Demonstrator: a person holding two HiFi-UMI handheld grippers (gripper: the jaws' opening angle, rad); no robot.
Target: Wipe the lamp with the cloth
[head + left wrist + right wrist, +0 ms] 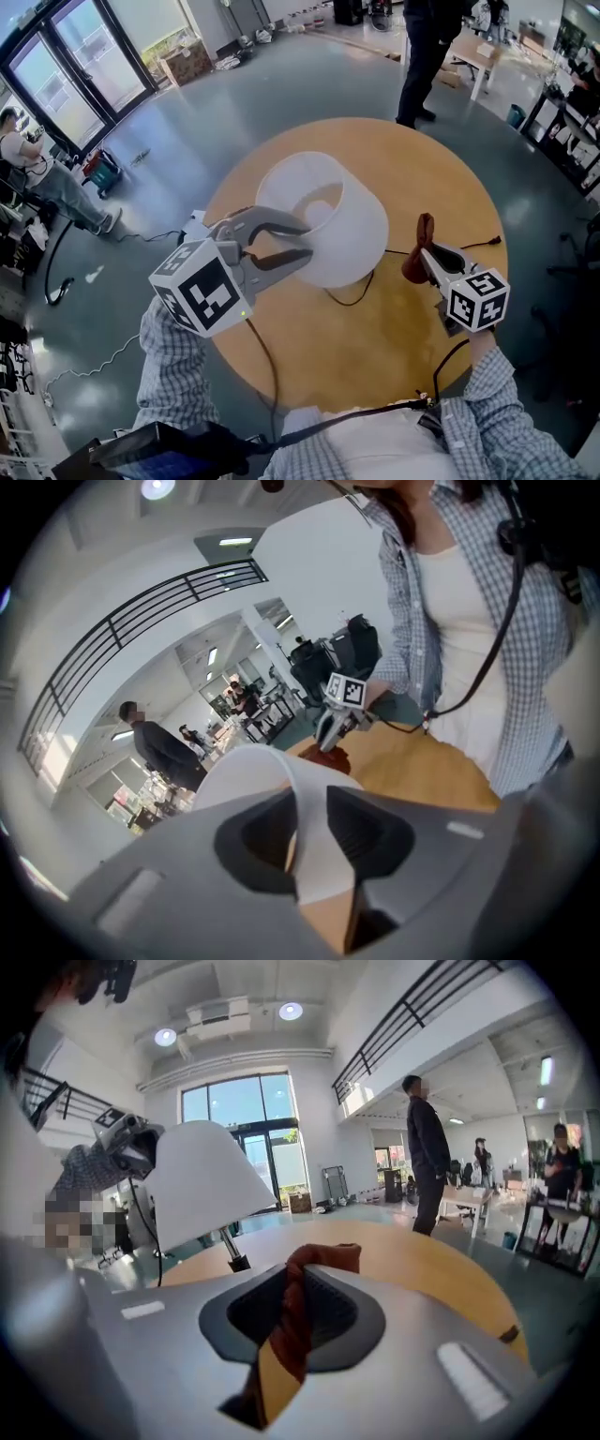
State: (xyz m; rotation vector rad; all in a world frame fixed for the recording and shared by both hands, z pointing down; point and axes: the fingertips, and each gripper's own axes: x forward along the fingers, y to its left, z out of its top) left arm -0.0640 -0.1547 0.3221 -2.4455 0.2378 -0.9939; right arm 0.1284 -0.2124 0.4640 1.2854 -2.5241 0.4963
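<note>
Above table (375, 366): left gripper (307, 240) jaws clamp lamp (352, 225) at shade rim; right gripper (427, 247) jaws clamp cloth (414, 268), near lamp.

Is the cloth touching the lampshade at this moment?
No: in the head view the cloth, pinched in the right tool, sits apart from the white lampshade, with bare table showing between them.
</note>
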